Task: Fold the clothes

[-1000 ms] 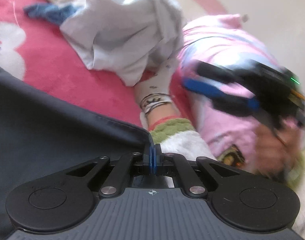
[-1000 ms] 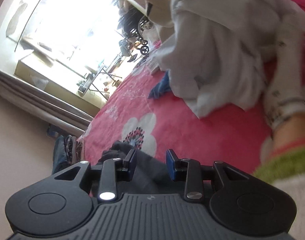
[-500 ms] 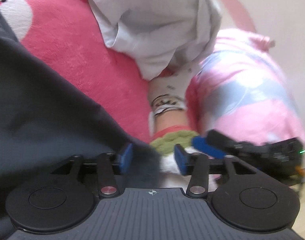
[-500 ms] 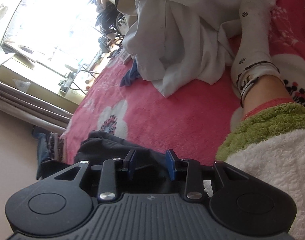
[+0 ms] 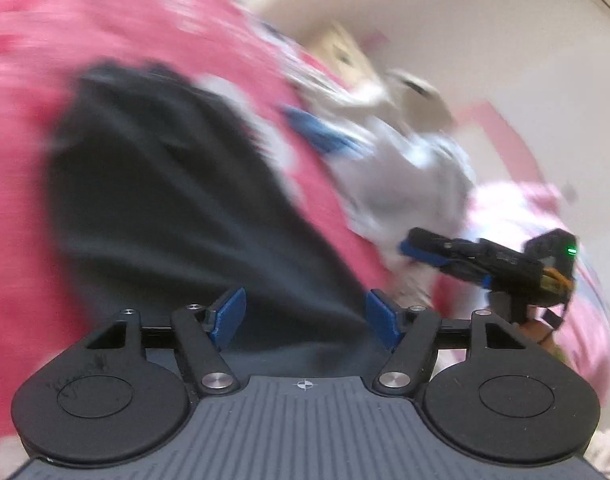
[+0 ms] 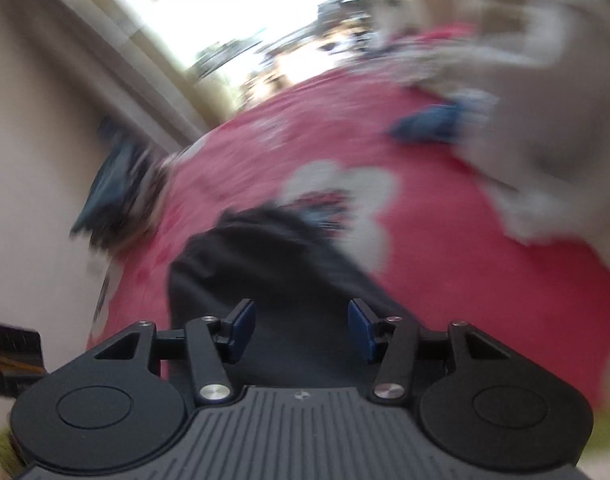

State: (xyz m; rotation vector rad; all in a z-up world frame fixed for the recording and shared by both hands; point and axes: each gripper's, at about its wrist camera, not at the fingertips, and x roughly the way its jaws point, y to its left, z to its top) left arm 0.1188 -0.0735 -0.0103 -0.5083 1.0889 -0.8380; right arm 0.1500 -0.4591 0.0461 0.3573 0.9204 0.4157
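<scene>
A black garment [image 5: 177,200] lies folded on the pink flowered blanket [image 5: 21,88], blurred by motion. My left gripper [image 5: 305,316] hovers at its near edge with jaws opening; the cloth lies below the gap and the pads do not press it. In the right wrist view the same black garment [image 6: 273,272] stretches away from my right gripper [image 6: 301,330], whose jaws are also opening with the cloth beneath them, not pinched. From the left wrist camera the right gripper [image 5: 421,246] shows at the right, over white cloth.
A heap of white and grey clothes [image 5: 409,176] with a blue item [image 5: 321,132] lies beyond the black garment. A pink garment [image 5: 517,216] sits at the right. A dark bundle [image 6: 113,188] rests at the blanket's left edge, near a bright window [image 6: 241,12].
Both grippers let go of the black garment and opened wider. Both swung across the blanket, so the garment now lies flat ahead of them and the person's leg has left view.
</scene>
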